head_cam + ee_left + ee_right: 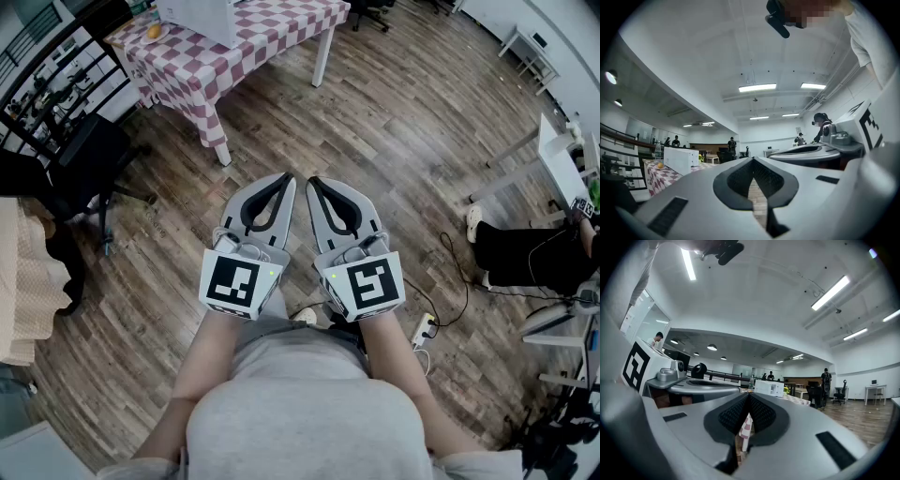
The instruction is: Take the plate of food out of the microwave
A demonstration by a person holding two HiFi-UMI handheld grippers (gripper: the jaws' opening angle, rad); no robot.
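Left hand-held gripper (284, 181), grey, two-jaw: pressed together, empty. Right hand-held gripper (313, 182): likewise. White boxy microwave (199, 17): on the red-and-white checked surface (281, 28), well apart. Plate of food: not visible, presumably inside. Step: approach pending; next, walk over and open the door.

The right gripper (748, 395) holds its jaws together at the tips, nothing between them. Just beyond stands a white microwave (769, 387) on a checked desk (799, 401). The left gripper (733, 387) lies left of the microwave, and a person (826, 379) stands to its right.
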